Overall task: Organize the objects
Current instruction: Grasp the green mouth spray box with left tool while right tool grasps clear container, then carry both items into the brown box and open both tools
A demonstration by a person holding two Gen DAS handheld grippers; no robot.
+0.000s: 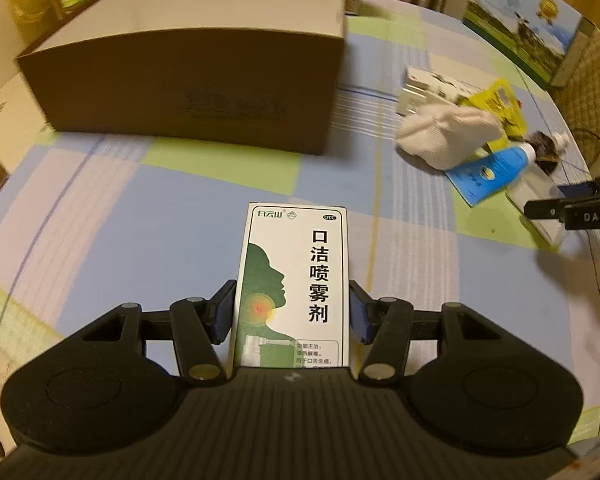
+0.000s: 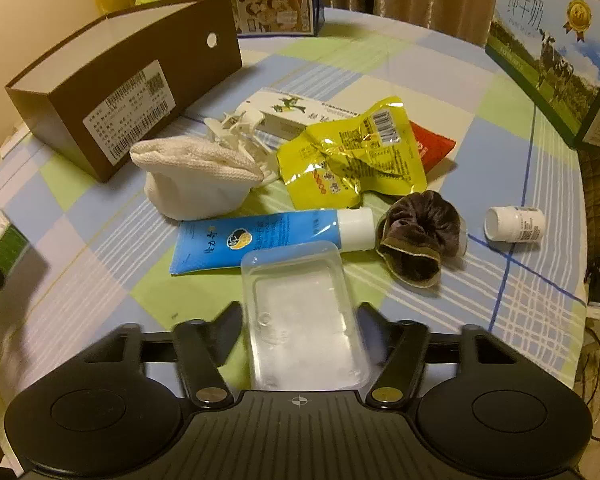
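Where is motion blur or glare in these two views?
Left wrist view: the brown cardboard box and white cloth are smeared, the held green-and-white medicine carton is sharp. Right wrist view: mostly sharp, glare on the crinkled yellow foil pouch.

Your medicine carton [image 1: 291, 288] reads 白云山, OTC and 口洁喷雾剂. The right hand-held gripper [image 1: 572, 210] is marked DAS. You have 纯牛奶 printed on the milk box [image 2: 552, 44]. The brown box's shipping label [image 2: 129, 114] is illegible.
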